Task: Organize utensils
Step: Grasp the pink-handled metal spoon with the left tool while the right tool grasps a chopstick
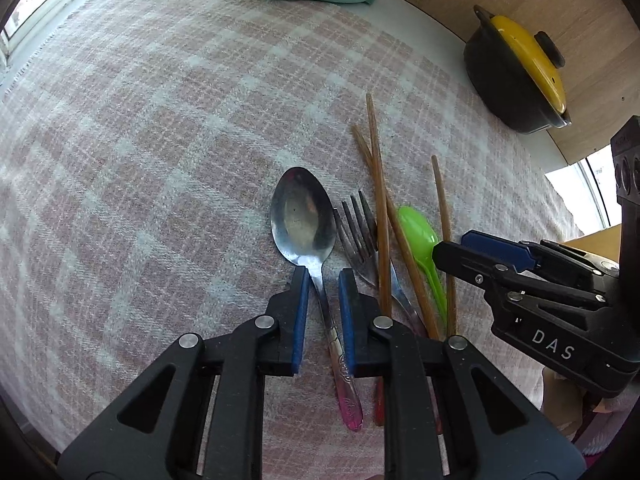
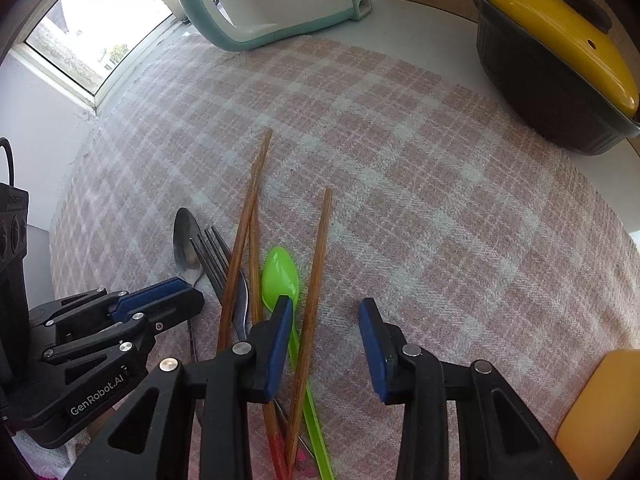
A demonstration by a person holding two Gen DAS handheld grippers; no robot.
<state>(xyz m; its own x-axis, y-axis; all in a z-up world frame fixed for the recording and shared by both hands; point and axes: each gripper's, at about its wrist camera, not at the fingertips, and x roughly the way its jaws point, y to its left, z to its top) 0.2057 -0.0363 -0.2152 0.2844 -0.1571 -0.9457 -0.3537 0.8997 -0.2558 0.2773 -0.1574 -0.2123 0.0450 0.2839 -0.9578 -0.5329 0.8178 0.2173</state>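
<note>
A metal spoon (image 1: 304, 216) with a pink handle lies on the checked cloth (image 1: 160, 140). My left gripper (image 1: 323, 276) is open and straddles its neck, pads apart from the metal. Right of it lie a metal fork (image 1: 358, 232), three wooden chopsticks (image 1: 378, 184) and a green plastic spoon (image 1: 420, 236) in a loose pile. My right gripper (image 2: 326, 312) is open low over the cloth, with one chopstick (image 2: 316, 280) between its fingers and the green spoon (image 2: 280, 276) at its left finger. The left gripper (image 2: 168, 292) shows at the left of the right wrist view.
A black pot with a yellow lid (image 1: 520, 64) stands at the back right, also in the right wrist view (image 2: 560, 60). A white and teal rack (image 2: 272, 4) stands at the back. A yellow object (image 2: 600, 412) sits at the near right. A window (image 2: 92, 32) is at the left.
</note>
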